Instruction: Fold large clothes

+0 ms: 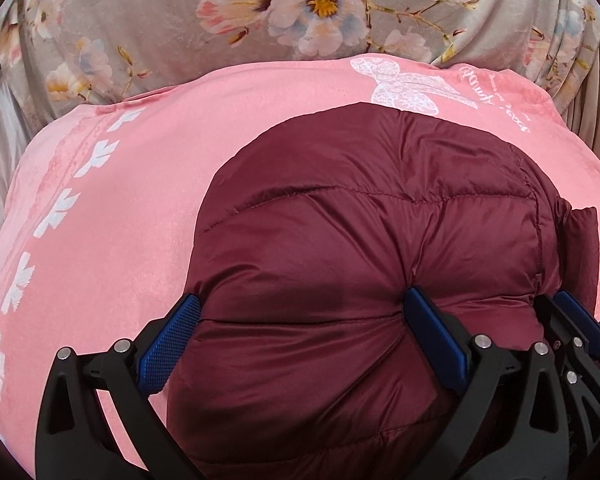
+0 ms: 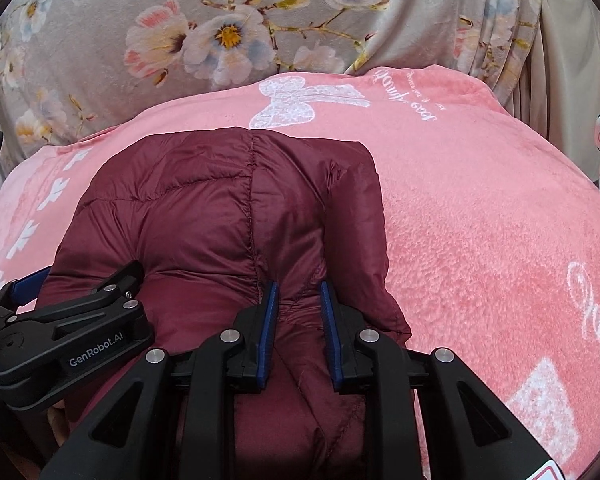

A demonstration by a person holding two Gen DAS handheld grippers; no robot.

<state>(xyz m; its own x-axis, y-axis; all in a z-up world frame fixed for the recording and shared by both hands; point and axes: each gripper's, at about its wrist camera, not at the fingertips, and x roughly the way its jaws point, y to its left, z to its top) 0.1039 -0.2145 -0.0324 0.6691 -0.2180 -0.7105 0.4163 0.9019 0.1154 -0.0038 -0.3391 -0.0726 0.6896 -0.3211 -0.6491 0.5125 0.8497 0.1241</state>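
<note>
A maroon puffer jacket (image 1: 360,240) lies on a pink fleece blanket (image 1: 119,208), floral grey bedding (image 1: 159,32) behind; the left gripper (image 1: 300,320) gapes wide astride it, and the right gripper (image 2: 298,312) pinches a fold.

"genrobot.ai" stands in white on the black left gripper (image 2: 99,280); the pink blanket's (image 2: 480,208) white script is unreadable.

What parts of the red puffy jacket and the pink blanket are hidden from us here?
- Jacket near end: left wrist view, cut off by the bottom edge and covered by the left tool.
- Jacket fold inside the right tool: right wrist view, its black fingers hide the cloth below.
- Jacket's underside and sleeves: both views, tucked under itself.
- Writing on the blanket: too small, cut by the right edge.
- What is under the blanket: covered.
</note>
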